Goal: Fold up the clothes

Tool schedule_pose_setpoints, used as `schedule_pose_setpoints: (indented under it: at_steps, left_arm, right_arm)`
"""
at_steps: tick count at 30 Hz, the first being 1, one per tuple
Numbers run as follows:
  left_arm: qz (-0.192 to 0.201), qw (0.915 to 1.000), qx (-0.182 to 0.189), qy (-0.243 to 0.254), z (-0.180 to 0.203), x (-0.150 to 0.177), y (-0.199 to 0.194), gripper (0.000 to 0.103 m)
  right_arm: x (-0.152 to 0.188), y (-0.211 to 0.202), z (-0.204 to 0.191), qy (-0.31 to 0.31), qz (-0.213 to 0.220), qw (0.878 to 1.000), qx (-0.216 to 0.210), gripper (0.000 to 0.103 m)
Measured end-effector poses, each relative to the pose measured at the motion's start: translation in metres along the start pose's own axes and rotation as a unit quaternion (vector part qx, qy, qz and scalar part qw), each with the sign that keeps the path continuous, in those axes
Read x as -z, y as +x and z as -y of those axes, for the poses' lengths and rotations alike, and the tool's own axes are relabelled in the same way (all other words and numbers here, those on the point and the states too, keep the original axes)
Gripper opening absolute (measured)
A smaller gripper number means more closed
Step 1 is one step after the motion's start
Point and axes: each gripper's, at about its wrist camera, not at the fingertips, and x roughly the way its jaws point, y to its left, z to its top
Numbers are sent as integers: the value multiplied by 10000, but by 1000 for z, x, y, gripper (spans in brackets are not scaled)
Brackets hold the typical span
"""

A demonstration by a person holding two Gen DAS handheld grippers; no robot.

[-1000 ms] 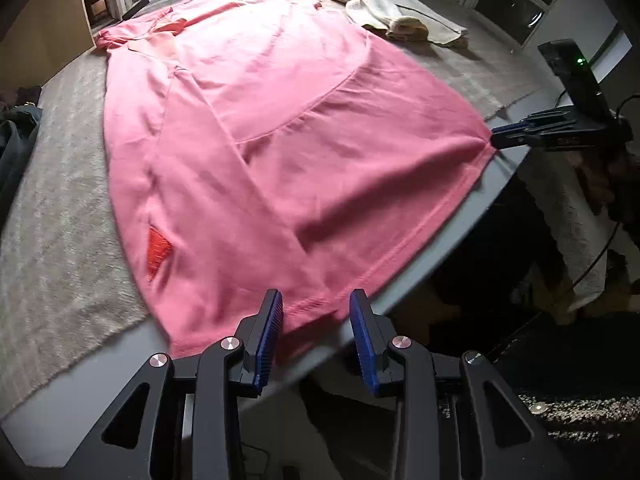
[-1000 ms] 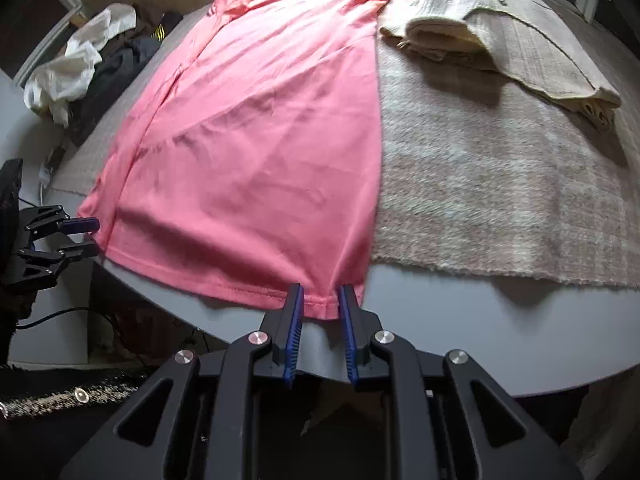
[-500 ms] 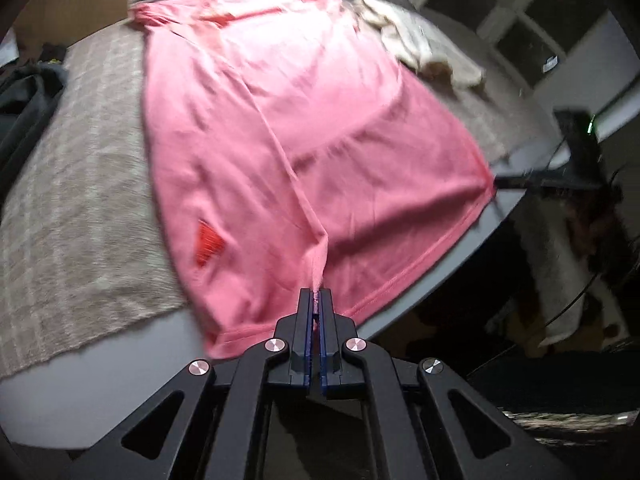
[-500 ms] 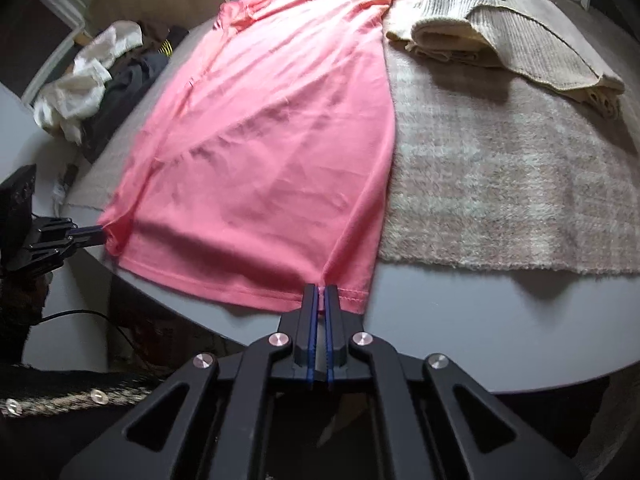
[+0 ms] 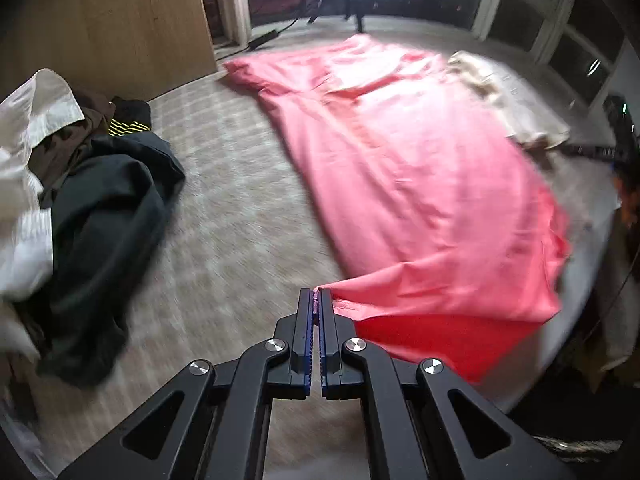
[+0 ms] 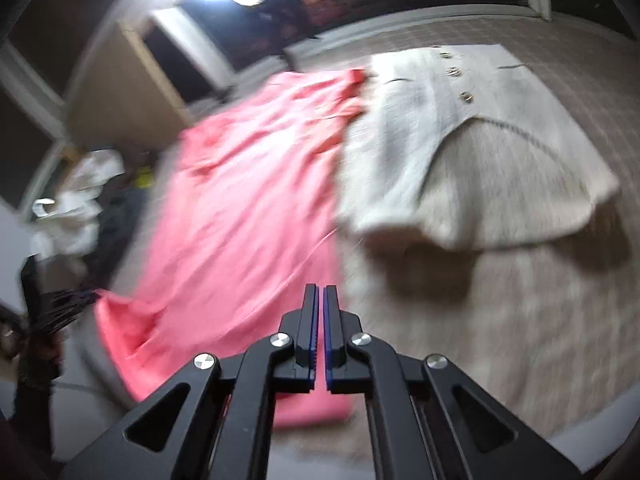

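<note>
Both grippers, which a second ago stood open at the near hem of the pink garment (image 5: 420, 184), have since clamped onto it and carried it up and toward the far end of the table. Left gripper (image 5: 317, 292): fingers together, a corner of the pink hem pinched at the tips, cloth trailing off to the right with its brighter underside showing beneath the lifted edge. Right gripper (image 6: 319, 289): fingers pressed together; the right-hand edge of the pink cloth runs down to the tips and passes under them, though blur hides the exact pinch.

Pink garment lies lengthwise down the middle of the plaid table cover (image 5: 224, 184), collar end far, near end raised off the surface between the two grippers and sagging in the middle. In the right wrist view the near hem droops over the table edge (image 6: 600, 432) at lower left.

Cream knit garment (image 6: 460, 152) with buttons, folded, rests on the cover just right of the pink one, touching its far right edge. Heap of dark and white clothes (image 5: 72, 200) sits on the left side of the cover, apart from the pink garment. Wooden panel (image 5: 108, 28) at far left. Windows (image 5: 560, 20) along the far right wall, dark outside. Both views blurred.
</note>
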Motion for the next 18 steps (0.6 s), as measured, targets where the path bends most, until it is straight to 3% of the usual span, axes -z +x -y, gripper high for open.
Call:
schedule_pose_setpoints:
  at_steps: [3, 6, 9, 11, 13, 16, 18]
  left_arm:
    - [-287, 9996, -17, 42, -3, -4, 24, 2]
    - [-367, 9993, 86, 10, -4, -1, 27, 9]
    - [-285, 9995, 55, -84, -7, 3, 14, 28]
    - [-203, 9998, -16, -76, -5, 10, 0, 29]
    - [-140, 9999, -60, -69, -1, 16, -12, 29]
    - [-168, 9995, 263, -30, 19, 32, -24, 29]
    - [-244, 9980, 576, 2, 37, 43, -28, 29]
  right_arm:
    - [-9, 24, -8, -578, -300, 9967, 490, 4]
    - [6, 24, -21, -877, -633, 9940, 183, 6]
    - [32, 15, -31, -1026, -876, 9908, 47, 17]
    - [50, 7, -33, -961, -992, 9903, -151, 24]
    - [69, 1, -35, -875, -994, 9908, -268, 24]
    - [87, -9, -39, -881, -940, 9898, -608, 24]
    - [95, -10, -57, -1223, -955, 9848, -783, 24]
